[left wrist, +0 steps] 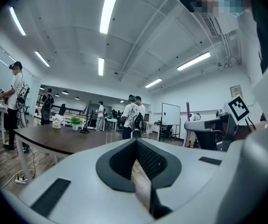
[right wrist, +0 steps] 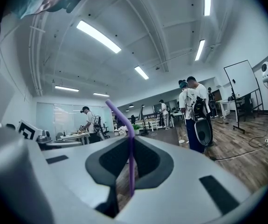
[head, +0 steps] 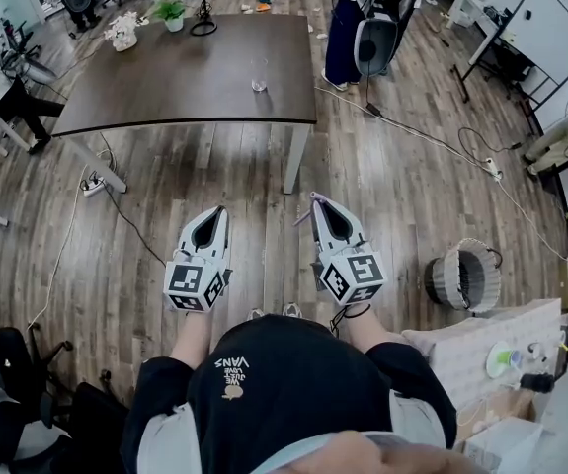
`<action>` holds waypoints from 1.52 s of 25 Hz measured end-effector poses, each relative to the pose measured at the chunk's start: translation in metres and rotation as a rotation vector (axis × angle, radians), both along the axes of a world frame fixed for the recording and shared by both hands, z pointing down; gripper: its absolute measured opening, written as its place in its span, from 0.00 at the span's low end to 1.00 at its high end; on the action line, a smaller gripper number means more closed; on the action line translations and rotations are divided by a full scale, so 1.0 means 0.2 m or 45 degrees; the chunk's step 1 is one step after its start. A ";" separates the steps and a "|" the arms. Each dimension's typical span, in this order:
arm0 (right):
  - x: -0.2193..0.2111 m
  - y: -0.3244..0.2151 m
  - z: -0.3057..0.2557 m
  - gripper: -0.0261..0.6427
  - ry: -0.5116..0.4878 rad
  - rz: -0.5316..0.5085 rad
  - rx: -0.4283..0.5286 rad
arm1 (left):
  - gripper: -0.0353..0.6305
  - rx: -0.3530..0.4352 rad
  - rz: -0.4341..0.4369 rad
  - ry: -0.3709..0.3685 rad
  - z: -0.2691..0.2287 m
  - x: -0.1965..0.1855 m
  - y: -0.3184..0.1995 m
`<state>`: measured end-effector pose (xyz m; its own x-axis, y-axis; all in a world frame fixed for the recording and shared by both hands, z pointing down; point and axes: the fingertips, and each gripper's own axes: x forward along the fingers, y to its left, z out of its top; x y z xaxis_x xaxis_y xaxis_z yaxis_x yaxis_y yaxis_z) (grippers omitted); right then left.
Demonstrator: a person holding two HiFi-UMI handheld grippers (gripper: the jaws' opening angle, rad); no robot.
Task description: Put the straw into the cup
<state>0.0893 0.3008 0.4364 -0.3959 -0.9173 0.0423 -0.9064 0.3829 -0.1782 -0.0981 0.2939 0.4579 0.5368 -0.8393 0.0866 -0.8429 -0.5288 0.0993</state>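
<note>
A clear cup stands on the dark brown table some way ahead of me, and it also shows small in the left gripper view as the cup. I hold both grippers level at waist height, well short of the table. My right gripper is shut on a purple bendy straw, which stands upright between the jaws with its bent top leaning left. The same straw shows off to the right in the left gripper view. My left gripper is shut with nothing between its jaws.
A potted plant, white flowers and a black lamp sit at the table's far end. A person stands by the far right corner. Cables and a power strip lie on the wood floor; a wire basket stands to my right.
</note>
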 end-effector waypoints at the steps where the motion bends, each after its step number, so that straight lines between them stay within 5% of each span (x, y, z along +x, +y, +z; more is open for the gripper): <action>1: -0.01 0.00 0.00 0.09 -0.002 0.007 0.002 | 0.07 0.000 0.006 0.001 0.00 -0.01 0.00; 15: -0.03 -0.06 0.02 0.09 -0.013 0.080 -0.011 | 0.07 -0.027 0.042 0.023 0.05 -0.08 -0.09; 38: 0.15 -0.71 0.05 0.09 -0.021 -0.099 -0.019 | 0.07 -0.003 -0.092 -0.015 0.03 0.09 -0.63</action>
<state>0.1183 0.1581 0.4469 -0.4670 -0.8830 0.0485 -0.8708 0.4496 -0.1988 -0.0794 0.1671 0.4643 0.4735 -0.8757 0.0947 -0.8801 -0.4660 0.0907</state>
